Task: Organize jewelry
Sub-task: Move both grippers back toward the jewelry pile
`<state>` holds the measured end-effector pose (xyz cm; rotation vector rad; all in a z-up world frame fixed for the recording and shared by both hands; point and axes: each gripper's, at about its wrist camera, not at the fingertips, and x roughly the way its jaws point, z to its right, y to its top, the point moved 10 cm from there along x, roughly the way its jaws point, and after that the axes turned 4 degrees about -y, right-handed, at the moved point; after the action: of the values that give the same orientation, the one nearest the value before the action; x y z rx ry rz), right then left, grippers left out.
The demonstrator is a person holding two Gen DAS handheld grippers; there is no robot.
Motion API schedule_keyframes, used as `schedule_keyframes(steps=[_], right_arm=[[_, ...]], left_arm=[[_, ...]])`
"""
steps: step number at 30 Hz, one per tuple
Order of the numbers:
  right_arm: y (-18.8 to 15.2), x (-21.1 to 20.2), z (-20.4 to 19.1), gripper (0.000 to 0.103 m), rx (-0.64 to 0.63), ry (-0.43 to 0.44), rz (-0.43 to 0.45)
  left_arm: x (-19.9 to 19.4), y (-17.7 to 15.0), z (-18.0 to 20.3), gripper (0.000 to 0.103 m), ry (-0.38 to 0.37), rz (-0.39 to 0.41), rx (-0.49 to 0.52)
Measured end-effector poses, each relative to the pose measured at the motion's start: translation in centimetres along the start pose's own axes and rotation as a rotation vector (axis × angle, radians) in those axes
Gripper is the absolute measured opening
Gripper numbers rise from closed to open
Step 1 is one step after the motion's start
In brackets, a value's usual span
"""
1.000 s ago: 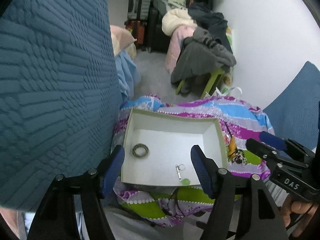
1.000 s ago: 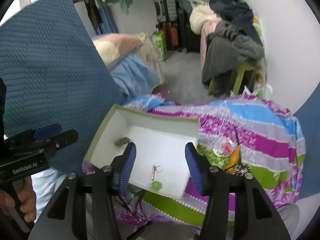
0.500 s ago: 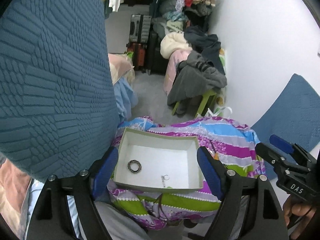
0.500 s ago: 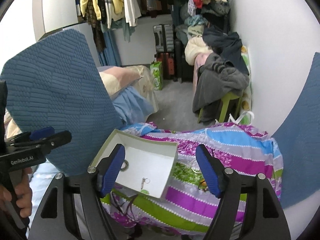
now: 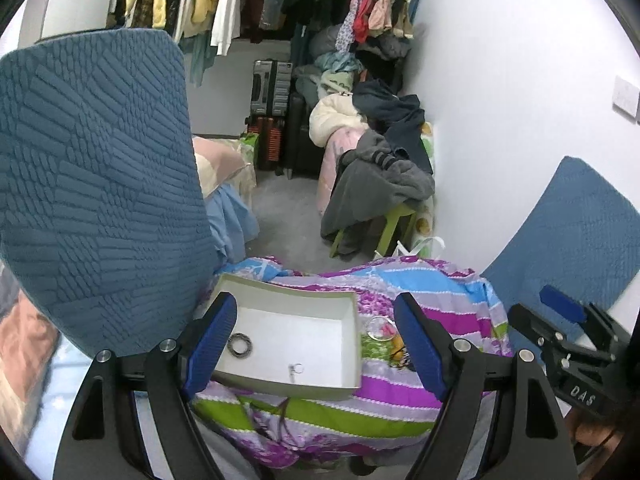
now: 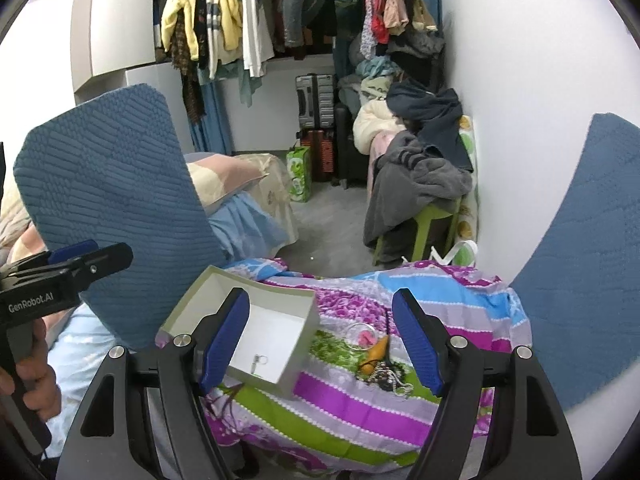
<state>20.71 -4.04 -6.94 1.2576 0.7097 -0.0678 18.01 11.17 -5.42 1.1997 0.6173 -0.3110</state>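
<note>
A shallow white box (image 5: 280, 292) (image 6: 308, 320) lies on a striped purple, blue and green cloth (image 5: 440, 300) (image 6: 440, 292). Inside it are a dark beaded bracelet (image 5: 240, 345) and a small silver earring (image 5: 295, 369) (image 6: 259, 360). Right of the box on the cloth lie a clear ring-shaped piece (image 5: 380, 328) (image 6: 362, 336), an orange piece (image 6: 380, 348) and a heap of beaded chains (image 6: 390, 376). My left gripper (image 5: 316, 344) is open and empty, held high above the box. My right gripper (image 6: 320, 340) is open and empty, high above the cloth.
A blue quilted cushion (image 5: 92, 184) stands at the left, another (image 5: 572, 220) leans on the white wall at the right. Beyond are a clothes-covered green stool (image 5: 384, 184), suitcases (image 5: 270, 112) and hanging clothes. The other gripper shows at each view's edge (image 5: 576, 344) (image 6: 52, 276).
Both grippers have pulled back and up from the box, so the box looks smaller and more of the room shows. Both stay open and empty.
</note>
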Motion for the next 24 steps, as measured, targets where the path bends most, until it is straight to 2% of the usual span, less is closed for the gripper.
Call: schedule_keyframes(steps=[5,13,20,24], right_arm=[[-1.1,-0.9,2.3,0.073,0.015,-0.018,0.007],[-3.7,-0.9,6.1,0.073,0.021,-0.049,0.001],[-7.2,1.0,8.8,0.073,0.021,-0.062,0.001],[-9.8,3.2,10.5,0.073,0.067,-0.059,-0.016]], left_arm=[[0.1,-0.9,2.2,0.081,-0.023,0.035,-0.008],[1.6,-3.1,5.8,0.081,-0.032,0.05,0.064],[5.1,-6.1,7.4,0.081,-0.079,-0.005,0.063],[7.7,-7.9,8.3,0.081,-0.099,-0.027,0.097]])
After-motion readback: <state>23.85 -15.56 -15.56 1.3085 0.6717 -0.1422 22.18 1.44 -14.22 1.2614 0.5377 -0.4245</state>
